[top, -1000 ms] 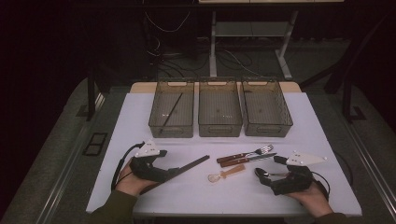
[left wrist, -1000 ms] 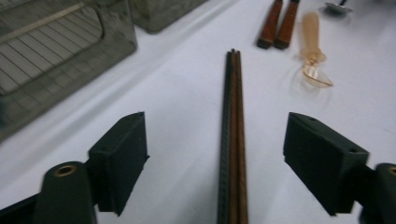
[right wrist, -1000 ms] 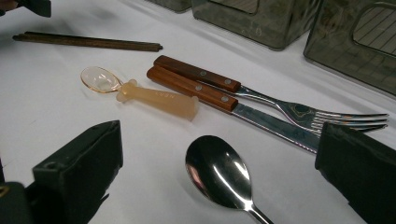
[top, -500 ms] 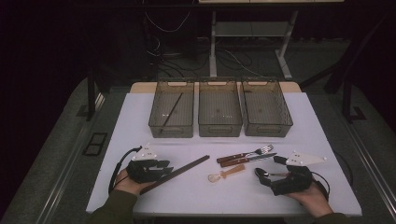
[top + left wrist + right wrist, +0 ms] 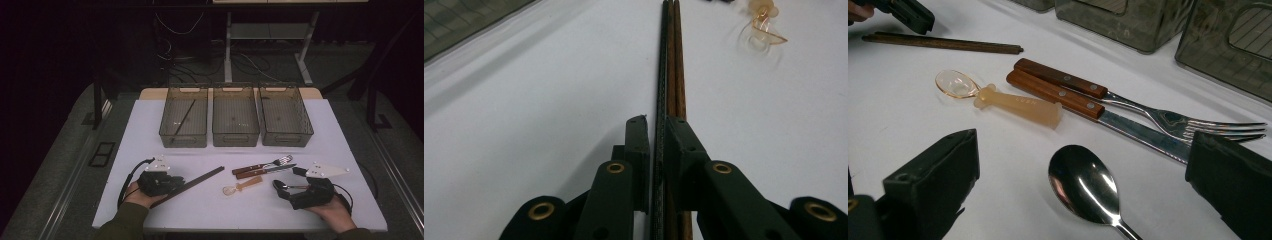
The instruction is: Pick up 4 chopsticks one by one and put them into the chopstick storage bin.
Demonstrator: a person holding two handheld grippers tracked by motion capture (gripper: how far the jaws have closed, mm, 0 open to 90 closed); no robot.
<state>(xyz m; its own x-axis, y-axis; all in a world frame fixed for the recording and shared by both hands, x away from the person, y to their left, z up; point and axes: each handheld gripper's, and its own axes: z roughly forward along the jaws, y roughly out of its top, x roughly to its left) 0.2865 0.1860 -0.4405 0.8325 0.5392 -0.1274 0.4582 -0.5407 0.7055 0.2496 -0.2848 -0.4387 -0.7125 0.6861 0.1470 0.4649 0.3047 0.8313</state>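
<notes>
Lying on the white table (image 5: 150,130), the chopsticks (image 5: 670,65) pointed toward the plastic spoon (image 5: 760,31); my left gripper (image 5: 658,131) had just been closing and clamped them, probably for the left bin (image 5: 184,116), where one chopstick lay.

Dim room, grey floor (image 5: 60,190), cables under a desk frame (image 5: 265,35).

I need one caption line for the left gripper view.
Left tool closing on a pair of chopsticks lying on the white table.
</notes>
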